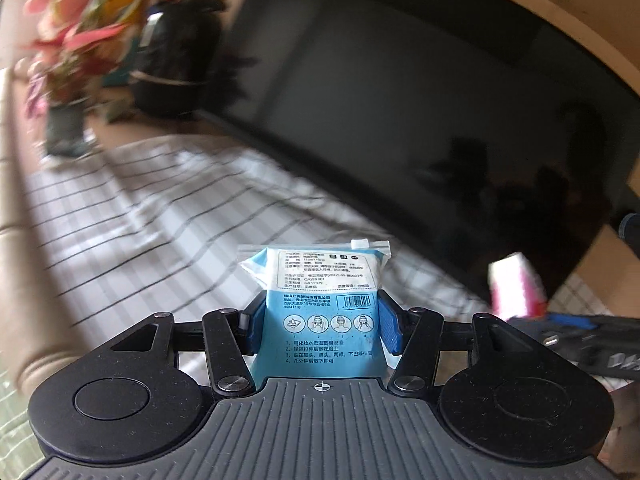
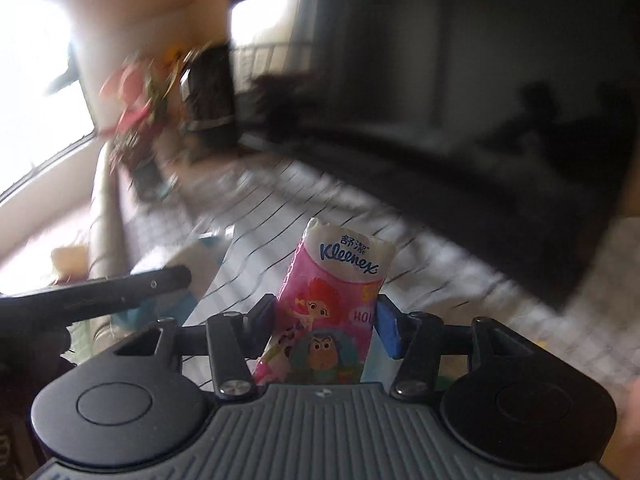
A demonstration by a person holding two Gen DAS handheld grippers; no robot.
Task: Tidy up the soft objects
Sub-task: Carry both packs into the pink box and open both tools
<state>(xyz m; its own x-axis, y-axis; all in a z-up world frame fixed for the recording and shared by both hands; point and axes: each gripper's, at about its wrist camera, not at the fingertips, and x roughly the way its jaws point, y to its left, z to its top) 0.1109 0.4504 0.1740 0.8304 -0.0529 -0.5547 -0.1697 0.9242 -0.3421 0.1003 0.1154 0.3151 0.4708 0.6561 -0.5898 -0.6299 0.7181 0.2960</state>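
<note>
Checked cloth [image 1: 168,216] lies open ahead — television [image 1: 400,92] blocks beyond.

The left gripper [image 1: 320,320] sits at the bottom centre of the frame, its blue-padded fingers [image 1: 390,326] pressed against both sides of a blue packet [image 1: 320,300] that stands upright between them, printed label and barcode facing the camera, clear zip top uppermost. Behind it, across the middle of the frame, spreads a white checked cloth [image 1: 160,216], blurred. A big dark screen [image 1: 420,100] fills the upper right. In the upper left stands a blurry bunch of pink and red flowers [image 1: 68,32], with a black bag [image 1: 176,56] just beside it. At the right edge, a pink tissue pack [image 1: 516,288] shows above the right gripper [image 1: 584,336], mostly out of frame.
</note>
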